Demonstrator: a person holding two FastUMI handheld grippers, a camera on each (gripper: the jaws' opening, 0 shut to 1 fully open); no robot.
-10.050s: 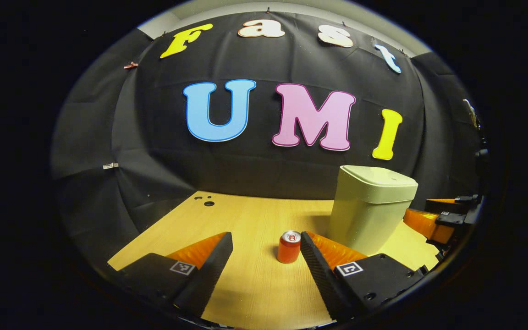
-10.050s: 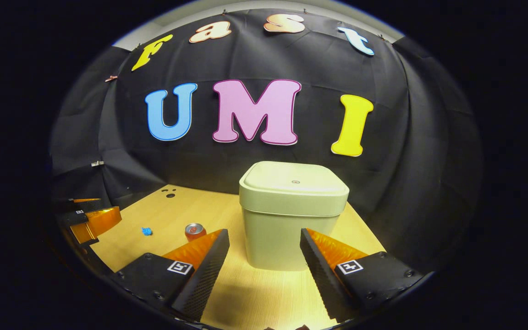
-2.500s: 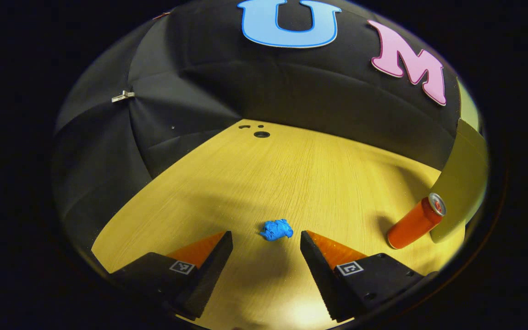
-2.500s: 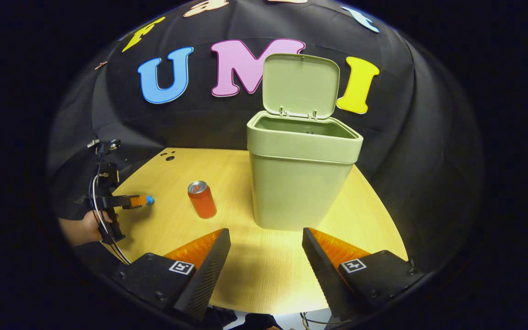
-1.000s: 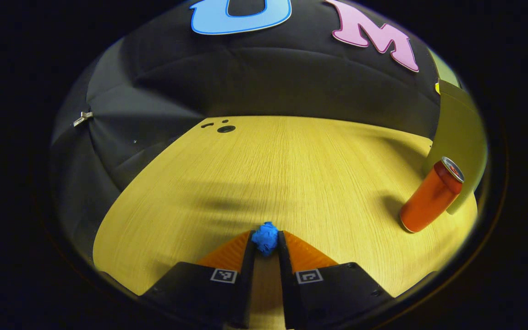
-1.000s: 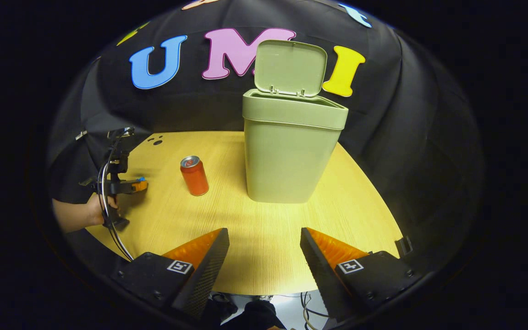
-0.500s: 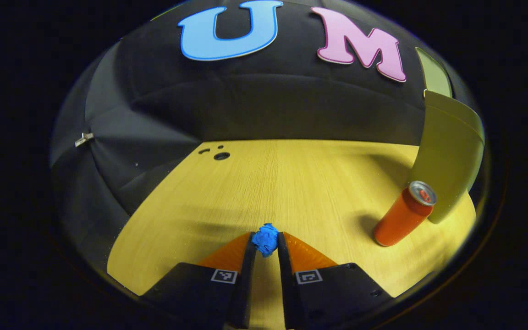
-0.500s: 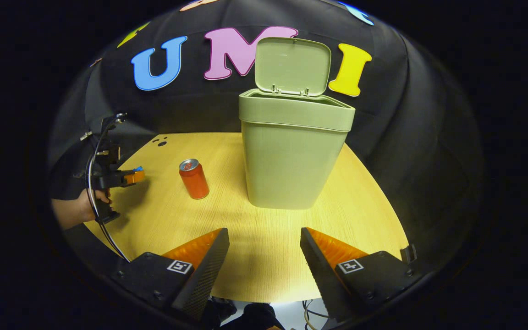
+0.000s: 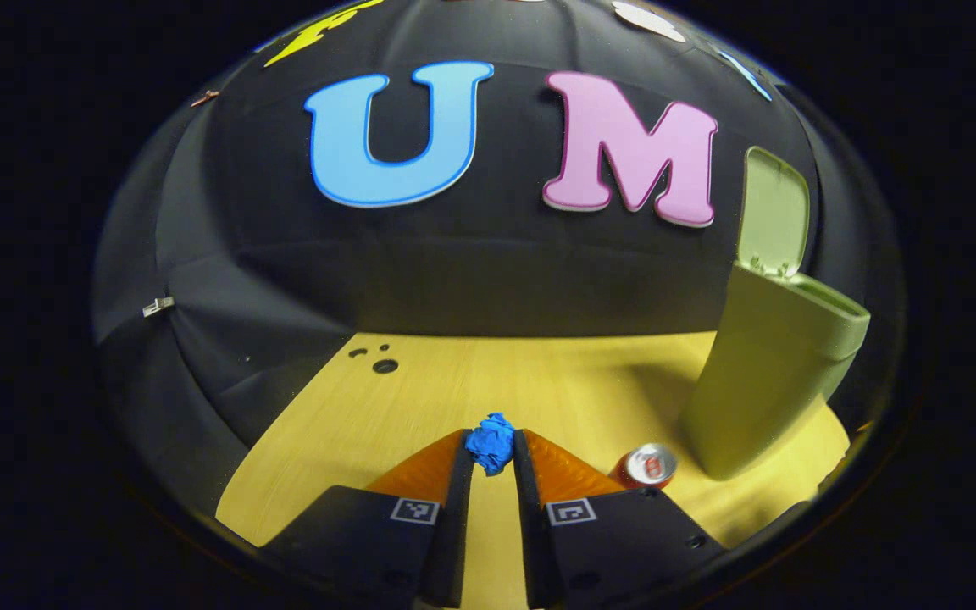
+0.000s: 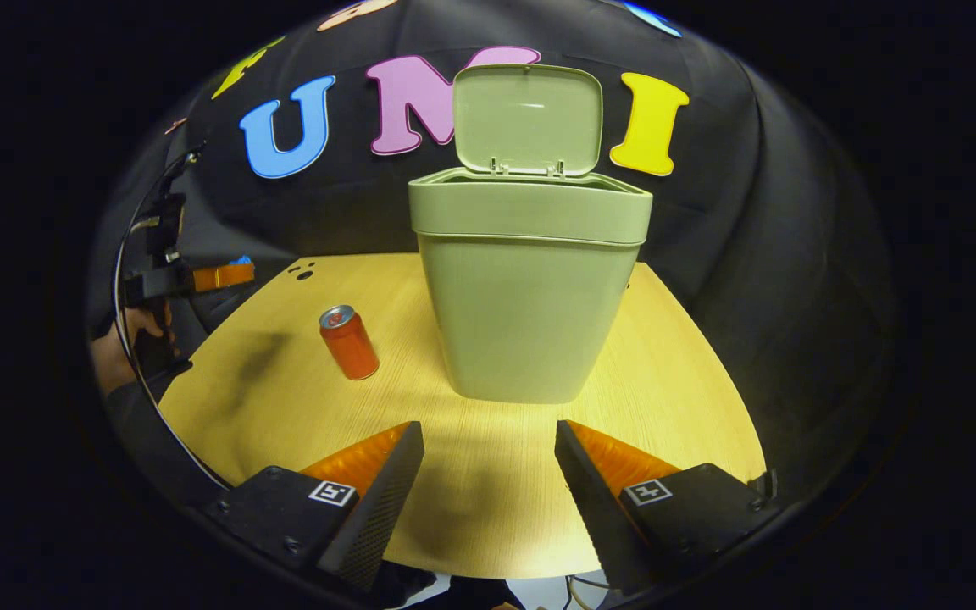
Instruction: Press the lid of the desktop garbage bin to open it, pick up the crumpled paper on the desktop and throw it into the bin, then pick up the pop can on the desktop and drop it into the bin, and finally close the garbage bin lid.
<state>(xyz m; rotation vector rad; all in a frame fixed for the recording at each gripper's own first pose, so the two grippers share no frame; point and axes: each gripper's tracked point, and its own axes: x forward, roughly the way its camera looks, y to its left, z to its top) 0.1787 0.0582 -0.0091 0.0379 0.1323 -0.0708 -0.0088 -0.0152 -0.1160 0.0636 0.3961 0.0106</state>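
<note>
The wooden table [image 10: 674,356] takes most of the scene, and on it the green garbage bin [image 10: 526,305] stands toward the far side, a little right of the middle in the right gripper view. Its lid [image 10: 528,119] is up, hinged at the far edge, so the mouth of the bin is open. In the left gripper view the bin [image 9: 763,373] is at the right edge, with the lid [image 9: 772,212] above it. The right gripper [image 10: 488,474] is at the near side of the table with its two fingers wide apart and nothing between them. The left gripper [image 9: 490,453] is closed on the crumpled paper [image 9: 490,442], both fingers pressing on the blue ball at their tips; in the right gripper view this gripper [image 10: 238,271] is at the far left, lifted above the table, held by a hand [image 10: 119,347]. The orange pop can [image 10: 349,341] stands upright on the table, left of the bin and apart from it. In the left gripper view the can [image 9: 647,466] is low, just right of the fingers.
</note>
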